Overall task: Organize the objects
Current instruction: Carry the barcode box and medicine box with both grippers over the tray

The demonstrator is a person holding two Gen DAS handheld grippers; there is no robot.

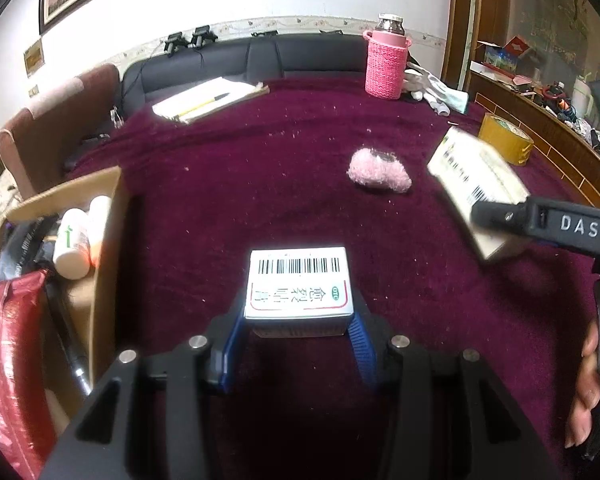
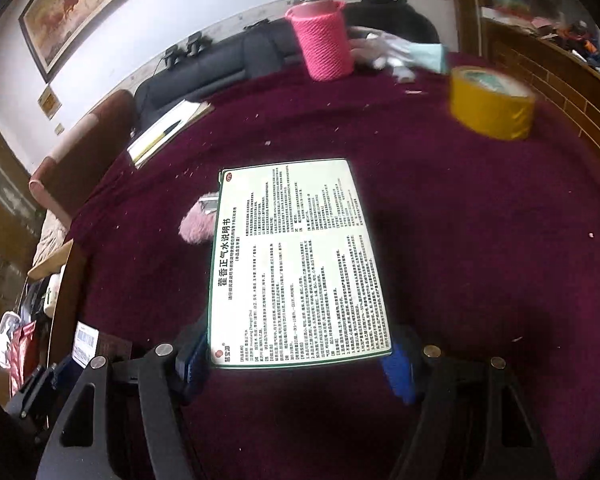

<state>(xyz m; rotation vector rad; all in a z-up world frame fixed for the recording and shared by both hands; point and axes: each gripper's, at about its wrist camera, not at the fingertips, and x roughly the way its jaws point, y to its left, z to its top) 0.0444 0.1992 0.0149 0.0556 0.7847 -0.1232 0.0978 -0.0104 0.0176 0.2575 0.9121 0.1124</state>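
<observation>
Left claw (image 1: 298, 330): closed on a small white box (image 1: 299, 288), barcode and red-framed label facing up, blue pads (image 1: 360, 346) pressing its two sides. Box is held just above the maroon tabletop (image 1: 260, 184), near side of it from the pink fuzzy clump (image 1: 379, 171).

Right claw (image 2: 300, 360): a flat white medicine box (image 2: 300, 264), printed face up and dense with text, sits between the blue pads at its near end. In the left wrist view the same box (image 1: 480, 184) is tilted and clear of the cloth, right of the fuzzy clump, with one black finger marked DAS across its edge. Blurred; looks gripped.

Relative to the fuzzy clump: yellow tape roll (image 1: 506, 140) beyond and to the right; pink knitted bottle sleeve (image 1: 385, 66) at the far edge; notepad with pen (image 1: 208, 98) far left; open cardboard carton (image 1: 96, 220) holding white bottles (image 1: 76, 240) off the left edge.
</observation>
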